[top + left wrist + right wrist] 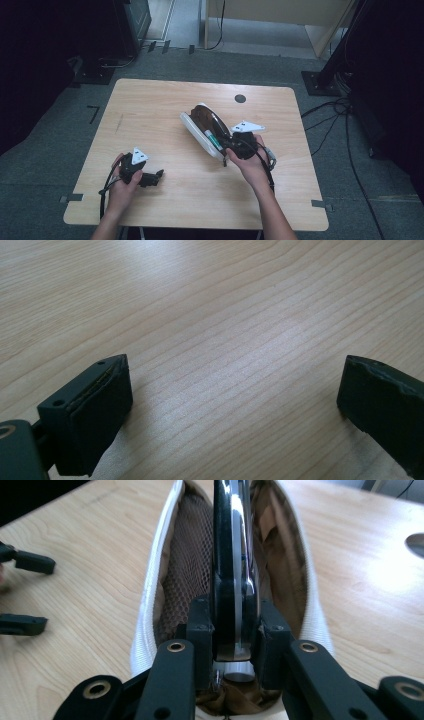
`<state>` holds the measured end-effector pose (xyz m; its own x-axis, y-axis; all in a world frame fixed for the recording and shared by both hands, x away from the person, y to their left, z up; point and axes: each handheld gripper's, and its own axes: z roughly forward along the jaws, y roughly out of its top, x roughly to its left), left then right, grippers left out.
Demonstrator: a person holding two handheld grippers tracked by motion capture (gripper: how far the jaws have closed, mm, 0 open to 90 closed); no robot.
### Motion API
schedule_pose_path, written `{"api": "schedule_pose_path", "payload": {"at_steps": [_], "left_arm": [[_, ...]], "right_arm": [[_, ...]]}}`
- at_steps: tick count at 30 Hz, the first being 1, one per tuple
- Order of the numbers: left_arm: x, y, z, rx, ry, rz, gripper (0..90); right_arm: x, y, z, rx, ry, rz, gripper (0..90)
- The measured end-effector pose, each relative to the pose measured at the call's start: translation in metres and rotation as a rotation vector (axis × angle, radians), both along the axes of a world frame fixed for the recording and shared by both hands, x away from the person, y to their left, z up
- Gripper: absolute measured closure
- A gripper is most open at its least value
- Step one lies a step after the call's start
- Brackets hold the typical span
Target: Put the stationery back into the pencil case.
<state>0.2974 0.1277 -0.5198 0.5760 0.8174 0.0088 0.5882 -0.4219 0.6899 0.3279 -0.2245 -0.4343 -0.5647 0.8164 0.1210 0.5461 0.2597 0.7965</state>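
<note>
A white pouch (191,127) with a brown mesh lining lies open in the middle of the wooden table (150,110), with a green and white pen (212,140) inside it. My right gripper (231,150) is at the pouch's near end, shut on a glossy black curved object (232,555) that stands on edge inside the pouch (145,625). The pads (200,625) press it from both sides. My left gripper (159,175) rests low at the table's front left, open and empty. Its jaws (235,400) stand wide apart over bare wood.
A round dark hole (240,98) sits in the table near its far edge. Cables (345,130) and a black stand base (320,82) lie on the floor to the right. The left gripper (47,594) appears at the left of the right gripper view.
</note>
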Motion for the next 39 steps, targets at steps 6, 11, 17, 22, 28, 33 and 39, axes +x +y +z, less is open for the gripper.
{"api": "schedule_pose_path", "payload": {"at_steps": [6, 11, 17, 22, 28, 33, 39], "left_arm": [[0.000, 0.000, 0.000, 0.002, 0.003, -0.011, 1.6], [0.000, 0.000, 0.000, 0.000, 0.003, -0.017, 1.6], [-0.001, -0.001, 0.000, -0.002, 0.003, -0.020, 1.6], [-0.001, -0.001, 0.000, -0.002, 0.003, -0.021, 1.6], [-0.001, -0.001, 0.000, 0.001, 0.004, -0.026, 1.6], [-0.001, -0.001, 0.000, 0.000, 0.004, -0.026, 1.6], [-0.001, -0.001, 0.000, 0.001, 0.004, -0.026, 1.6]], "right_arm": [[0.007, 0.011, -0.013, -0.045, 0.039, -0.004, 73.4], [0.010, 0.016, -0.021, -0.075, 0.073, -0.026, 73.4], [0.013, 0.015, -0.028, -0.078, 0.127, -0.039, 73.3], [0.016, 0.016, -0.033, -0.115, 0.168, -0.025, 73.3], [0.019, 0.015, -0.036, -0.125, 0.197, -0.030, 73.0], [0.019, 0.015, -0.035, -0.129, 0.202, -0.026, 72.6], [0.019, 0.015, -0.034, -0.130, 0.199, -0.024, 72.6]]}}
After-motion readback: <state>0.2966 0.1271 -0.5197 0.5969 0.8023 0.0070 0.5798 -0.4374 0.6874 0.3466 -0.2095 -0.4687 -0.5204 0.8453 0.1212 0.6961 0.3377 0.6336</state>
